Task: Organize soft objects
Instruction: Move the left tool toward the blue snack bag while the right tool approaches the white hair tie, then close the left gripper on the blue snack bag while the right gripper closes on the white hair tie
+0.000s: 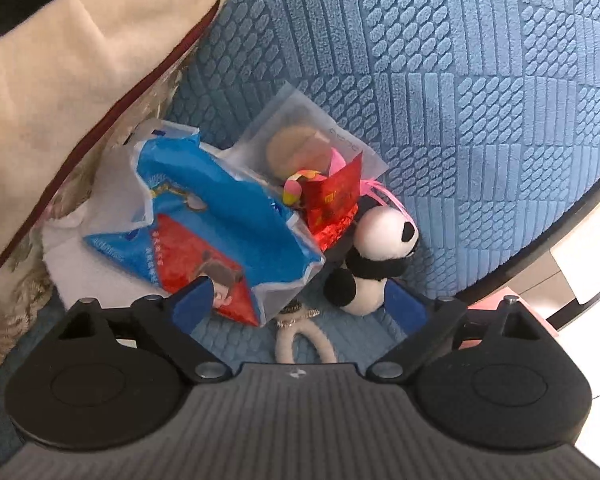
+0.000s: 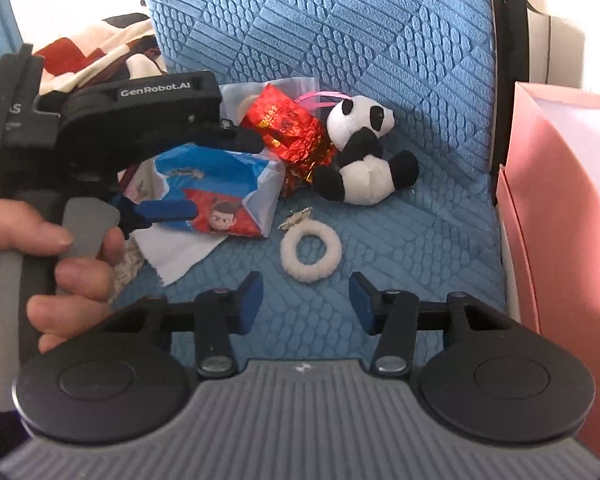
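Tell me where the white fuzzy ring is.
In the right wrist view the white fuzzy ring lies flat on the blue cushion, in front of the panda plush and right of the blue snack bag.

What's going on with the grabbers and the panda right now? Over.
Left gripper open, over blue packet. Right gripper open, empty. Panda untouched. White ring lies nearest.

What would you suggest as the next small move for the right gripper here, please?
Probably ease the right gripper forward and down over the white fuzzy ring: its jaws are open and empty, and the ring lies alone on the blue cushion just ahead.
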A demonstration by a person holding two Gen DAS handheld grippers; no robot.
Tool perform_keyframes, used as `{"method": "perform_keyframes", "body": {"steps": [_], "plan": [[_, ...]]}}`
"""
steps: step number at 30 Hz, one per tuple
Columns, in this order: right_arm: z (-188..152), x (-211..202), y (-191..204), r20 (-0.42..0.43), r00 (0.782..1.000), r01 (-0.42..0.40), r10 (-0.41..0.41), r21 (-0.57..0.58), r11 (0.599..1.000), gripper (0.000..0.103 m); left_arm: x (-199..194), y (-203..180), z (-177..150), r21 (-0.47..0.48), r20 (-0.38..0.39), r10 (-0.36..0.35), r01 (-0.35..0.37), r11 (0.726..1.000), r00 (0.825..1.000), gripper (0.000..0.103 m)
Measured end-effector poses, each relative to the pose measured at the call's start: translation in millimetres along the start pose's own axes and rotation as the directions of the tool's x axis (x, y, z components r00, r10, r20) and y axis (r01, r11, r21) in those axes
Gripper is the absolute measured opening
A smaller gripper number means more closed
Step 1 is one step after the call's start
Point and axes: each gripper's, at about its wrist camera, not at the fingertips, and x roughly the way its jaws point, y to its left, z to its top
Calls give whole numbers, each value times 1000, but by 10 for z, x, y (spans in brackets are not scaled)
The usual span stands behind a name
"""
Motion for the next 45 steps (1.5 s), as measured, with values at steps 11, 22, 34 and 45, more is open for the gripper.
{"method": "perform_keyframes", "body": {"steps": [11,22,34,45], "plan": [[143,488,-21,-46,998,43,-45,-38,998,53,315,-9,35,18,-15,75,-75,997,997,87],[287,733,0,-104,993,43,-48,-56,998,54,472,-180,-31,200,-11,138,-133,971,990,86],[266,948,-28,-113,992,42,-57,-132,990,56,675,-142,45,247,-26,218,-205,947,976,65],[182,975,-11,-88,990,90,-108,-189,978,46,726,-189,61,293,-9,238,-225,929,971,26]]}}
